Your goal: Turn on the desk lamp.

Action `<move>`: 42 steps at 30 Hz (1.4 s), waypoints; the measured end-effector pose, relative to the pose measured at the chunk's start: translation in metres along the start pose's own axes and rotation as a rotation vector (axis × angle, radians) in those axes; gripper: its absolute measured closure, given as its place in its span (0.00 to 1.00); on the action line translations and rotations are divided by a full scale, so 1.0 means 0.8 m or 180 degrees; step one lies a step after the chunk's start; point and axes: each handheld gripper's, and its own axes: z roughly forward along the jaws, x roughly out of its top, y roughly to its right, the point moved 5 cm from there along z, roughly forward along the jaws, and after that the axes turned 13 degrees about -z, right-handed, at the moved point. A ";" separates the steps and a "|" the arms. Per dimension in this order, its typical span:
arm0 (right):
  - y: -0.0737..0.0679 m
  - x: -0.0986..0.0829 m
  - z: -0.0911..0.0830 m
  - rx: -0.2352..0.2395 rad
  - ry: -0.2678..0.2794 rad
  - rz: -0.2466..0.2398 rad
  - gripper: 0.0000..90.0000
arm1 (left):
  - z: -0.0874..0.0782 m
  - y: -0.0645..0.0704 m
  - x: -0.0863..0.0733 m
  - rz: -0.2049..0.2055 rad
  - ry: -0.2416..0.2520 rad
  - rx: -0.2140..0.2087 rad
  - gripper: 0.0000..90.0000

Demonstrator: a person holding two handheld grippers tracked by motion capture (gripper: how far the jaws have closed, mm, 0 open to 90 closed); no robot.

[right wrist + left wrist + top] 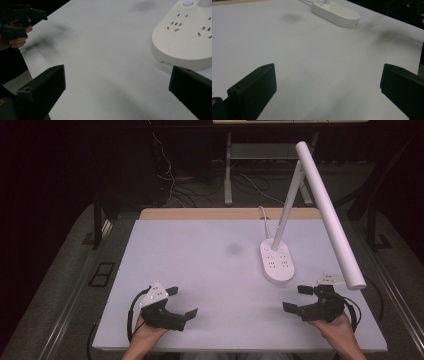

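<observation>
A white desk lamp [320,205] stands toward the far right of the pale tabletop [210,270], and it is the thing nearest the right hand-held gripper [299,298]. Its base [276,261] is a flat, elongated oval with rounded ends that doubles as a power strip: rows of small dark socket slots run along its top, and a small round button glowing blue sits at the far end, seen clearly in the right gripper view. A slim white stem rises from the far end of the base and leans away to the right, carrying a long white tube-shaped lamp head that slants down toward the near right edge of the tabletop, its end hanging above the right hand-held gripper in the high view. A white cord leaves the base toward the far edge. The right hand-held gripper rests at the near right, its jaws spread wide with nothing between them, close to the near end of the base but apart from it. The left hand-held gripper [184,302] lies at the near left, well apart from the lamp, its jaws likewise spread wide over bare tabletop. A faint grey smudge [233,249] marks the surface left of the base
</observation>
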 end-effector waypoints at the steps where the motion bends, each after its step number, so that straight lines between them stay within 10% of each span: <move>1: 0.001 0.001 -0.001 0.0002 0.0003 0.0003 0.00 | 0.000 -0.001 0.000 0.0002 0.0005 0.0005 0.00; 42: 0.062 0.064 -0.001 0.0012 -0.0200 0.0008 0.00 | -0.002 -0.002 -0.001 -0.0017 0.0029 0.0041 0.00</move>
